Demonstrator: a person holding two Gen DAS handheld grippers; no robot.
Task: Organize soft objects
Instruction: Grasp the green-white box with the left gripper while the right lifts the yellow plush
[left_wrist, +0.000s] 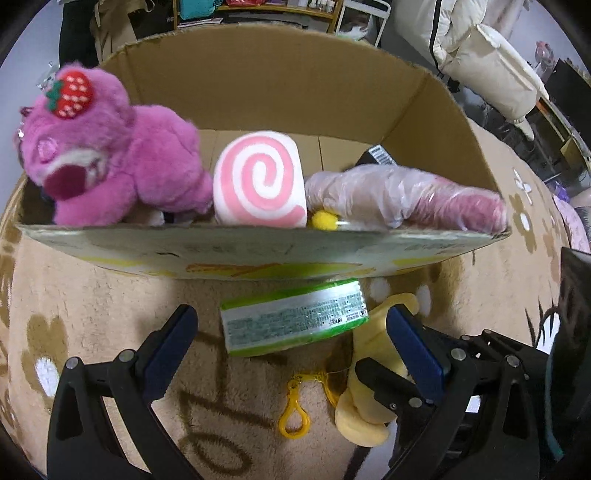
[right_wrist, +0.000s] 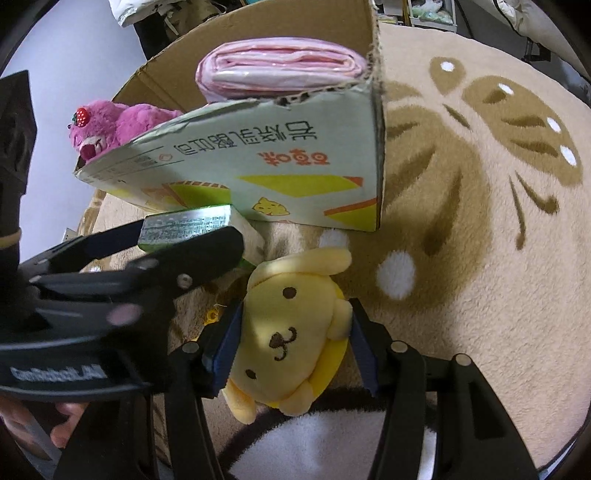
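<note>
My right claw (right_wrist: 291, 343) has its two blue pads pressed against the sides of the yellow puppy plush (right_wrist: 291, 332), gripping it; the plush's lower edge is hidden behind the claw's frame, so I cannot tell whether it is touching the beige rug (right_wrist: 480, 258). From my left wrist only a slice of that plush (left_wrist: 364, 417) shows, cut off by my own right finger, with its yellow clip (left_wrist: 294, 421) lying on the rug (left_wrist: 110, 295) beside it.

My left claw (left_wrist: 291, 332) is spread wide with nothing between the fingers. Just beyond its tips, and nearer than the cardboard box (left_wrist: 258, 251), lies a green tissue pack (left_wrist: 295, 319), its far edge tucked against the box's front wall. In the right wrist view this pack (right_wrist: 184, 225) is half covered by my left claw (right_wrist: 177, 243), so its full shape is hard to read.

Inside the box, at its left end, sits a pink bear plush (left_wrist: 110, 158) with a strawberry on its head. At the middle is a pink swirl cushion (left_wrist: 262, 181). Toward the box's right end lies a plastic-wrapped pink bundle (left_wrist: 406, 195), its contents blurred by the wrap. A small yellow pompom (left_wrist: 323, 220) peeks over the front wall. What lies on the box floor is hidden.
</note>
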